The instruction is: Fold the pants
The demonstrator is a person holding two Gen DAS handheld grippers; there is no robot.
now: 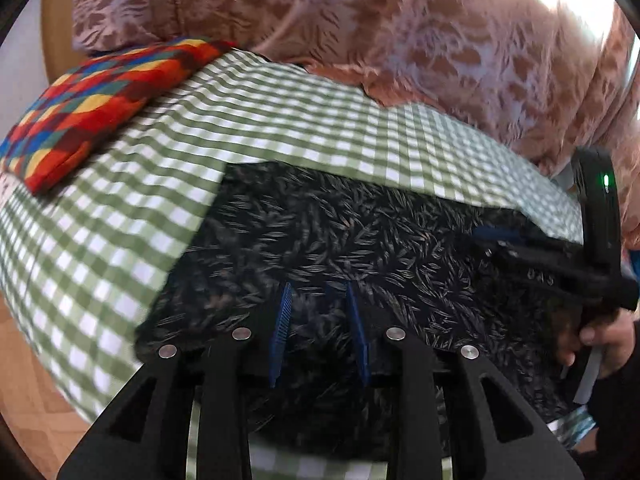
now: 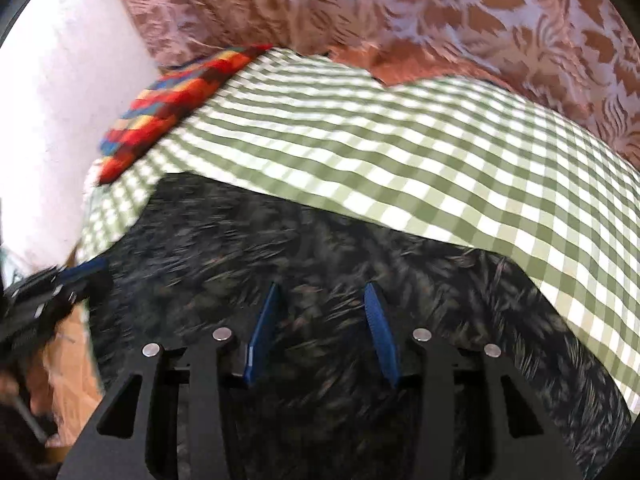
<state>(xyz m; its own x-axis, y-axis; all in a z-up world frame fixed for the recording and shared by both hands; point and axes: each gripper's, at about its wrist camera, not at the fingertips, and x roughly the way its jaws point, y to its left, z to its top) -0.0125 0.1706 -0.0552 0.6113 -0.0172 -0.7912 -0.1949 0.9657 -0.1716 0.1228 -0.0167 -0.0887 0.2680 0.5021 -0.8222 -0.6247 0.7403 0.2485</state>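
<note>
In the left wrist view, the left tongs (image 1: 320,300) stood parted at bottom centre, blue pads (image 1: 285,312) apart over the dark leaf-print pants (image 1: 340,232), gripping nothing. The pants lay on the green checked cloth (image 1: 280,120); a multicoloured cushion (image 1: 100,108) sat upper left.

In the right wrist view, the right tongs (image 2: 322,300) were likewise spread wide, empty, above the pants (image 2: 320,248) in the lower half of the frame.
</note>
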